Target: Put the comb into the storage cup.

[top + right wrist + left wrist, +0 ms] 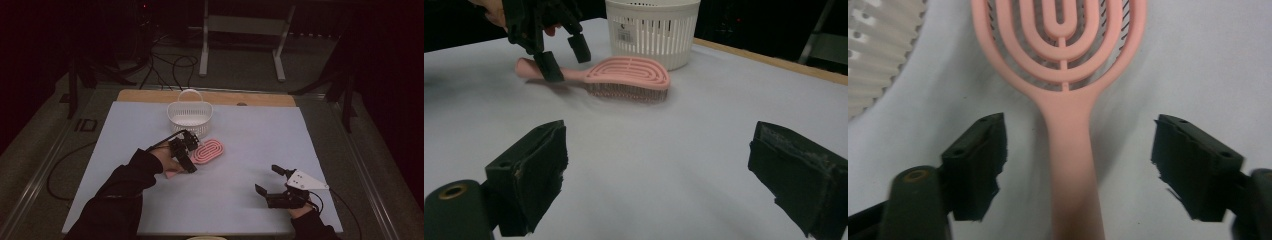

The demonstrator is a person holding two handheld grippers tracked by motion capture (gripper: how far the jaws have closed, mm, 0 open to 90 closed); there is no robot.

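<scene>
1. On the left side of the white table cover (pixel 125 200), your left gripper (pixel 186 150) hangs over the handle of the pink hairbrush (pixel 209 151), jaws spread to either side of it and not yet touching.
2. Close off-centre and you could nudge the handle sideways, or the brush head could swing and bump the white basket (pixel 190 114) just behind it.
3. The brush lies bristles down near the middle of the table, handle toward you.
4. Further right, your right gripper (pixel 272 182) rests well apart from the brush, jaws spread and empty.
</scene>
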